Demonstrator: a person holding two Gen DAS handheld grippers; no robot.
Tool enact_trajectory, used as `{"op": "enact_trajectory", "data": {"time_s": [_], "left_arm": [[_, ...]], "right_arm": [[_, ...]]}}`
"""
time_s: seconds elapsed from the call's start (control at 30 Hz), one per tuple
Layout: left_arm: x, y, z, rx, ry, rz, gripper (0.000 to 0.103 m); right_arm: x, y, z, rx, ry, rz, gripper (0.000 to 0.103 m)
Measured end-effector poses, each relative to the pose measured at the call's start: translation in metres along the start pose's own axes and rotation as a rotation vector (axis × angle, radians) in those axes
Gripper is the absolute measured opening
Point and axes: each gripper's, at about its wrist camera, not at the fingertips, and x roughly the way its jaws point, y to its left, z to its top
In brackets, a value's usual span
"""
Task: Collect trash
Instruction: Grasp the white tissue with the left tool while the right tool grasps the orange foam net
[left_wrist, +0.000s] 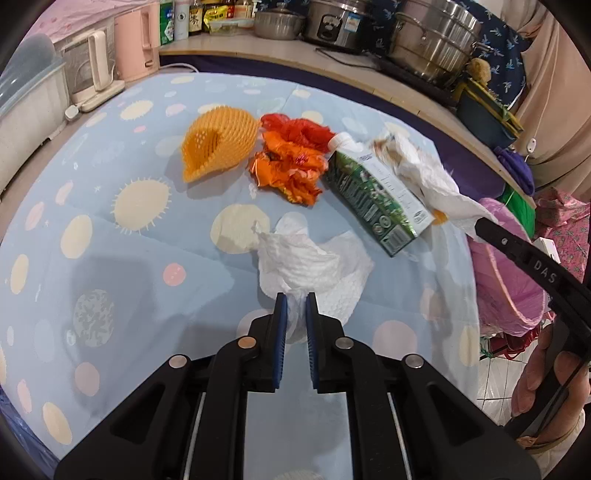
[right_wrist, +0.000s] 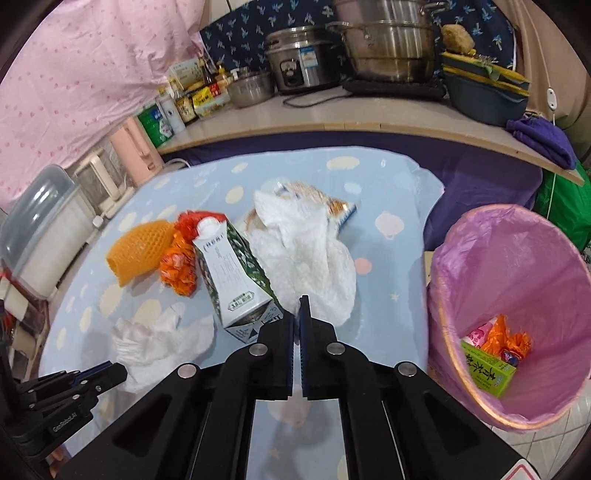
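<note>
Most of the trash is not yet collected. Going left to right across the blue-clothed surface (right_wrist: 388, 177): an orange foam net (left_wrist: 218, 149) lies toward the far left, just beside it a red and orange heap of crumpled wrappers (left_wrist: 291, 162), then a green-and-white carton (left_wrist: 373, 199) lying on its side, and at the far right a white paper towel (right_wrist: 314, 251) draped over what looks like a printed snack bag (right_wrist: 332, 205). Nearer the front edge lies a second crumpled tissue (left_wrist: 314, 266).

The left gripper (left_wrist: 295, 306) is clenched on the near end of that tissue, which is pinched between its blue pads. The right gripper (right_wrist: 298, 314) has its jaws pressed almost together; a fold of the paper towel seems to run down into them, but whether it is truly gripped I cannot tell.

Off the right edge of the surface stands the bin with a pink liner (right_wrist: 517, 266). It already holds a green box (right_wrist: 487, 371), an orange wrapper (right_wrist: 506, 341) and a bit of pink packaging, so a small share is done.

The bag under the towel is mostly covered, the carton's print is unreadable, and the bin's near rim is cut off in the left view.
</note>
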Motion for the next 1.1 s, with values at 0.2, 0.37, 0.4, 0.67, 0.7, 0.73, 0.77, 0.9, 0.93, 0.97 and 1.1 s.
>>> {"op": "enact_trajectory", "data": {"time_s": [0.2, 0.37, 0.4, 0.67, 0.7, 0.73, 0.77, 0.9, 0.93, 0.97, 1.1], "left_arm": [[-0.026, -0.016, -0.004, 0.022, -0.04, -0.014, 0.01], [-0.041, -0.03, -0.009, 0.047, -0.06, -0.033, 0.01], [-0.043, -0.032, -0.011, 0.052, -0.062, -0.036, 0.01], [-0.055, -0.04, -0.015, 0.062, -0.082, -0.046, 0.009], [-0.055, -0.04, -0.015, 0.06, -0.081, -0.048, 0.009], [-0.055, -0.038, -0.016, 0.059, -0.081, -0.045, 0.008], [-0.055, -0.037, -0.017, 0.055, -0.079, -0.043, 0.008], [-0.049, -0.03, -0.025, 0.05, -0.05, -0.033, 0.008], [-0.046, -0.028, -0.028, 0.051, -0.038, -0.032, 0.008], [-0.042, -0.026, -0.033, 0.05, -0.024, -0.035, 0.011], [-0.025, -0.022, -0.052, 0.055, 0.032, -0.031, 0.044]], "right_arm": [[-0.042, 0.006, 0.011, -0.008, -0.058, 0.063, 0.003], [-0.074, 0.01, 0.014, 0.009, -0.087, 0.156, 0.003], [-0.077, 0.011, 0.013, 0.013, -0.087, 0.167, 0.003], [-0.102, 0.013, 0.009, 0.068, -0.06, 0.341, 0.003], [-0.105, 0.015, 0.01, 0.074, -0.059, 0.361, 0.003], [-0.107, 0.018, 0.01, 0.067, -0.057, 0.368, 0.003], [-0.11, 0.023, 0.009, 0.053, -0.056, 0.367, 0.003], [-0.111, 0.041, -0.005, -0.016, -0.033, 0.317, 0.003], [-0.108, 0.043, -0.012, -0.028, -0.018, 0.304, 0.006], [-0.104, 0.045, -0.021, -0.042, -0.001, 0.285, 0.007], [-0.084, 0.045, -0.057, -0.094, 0.056, 0.159, 0.035]]}}
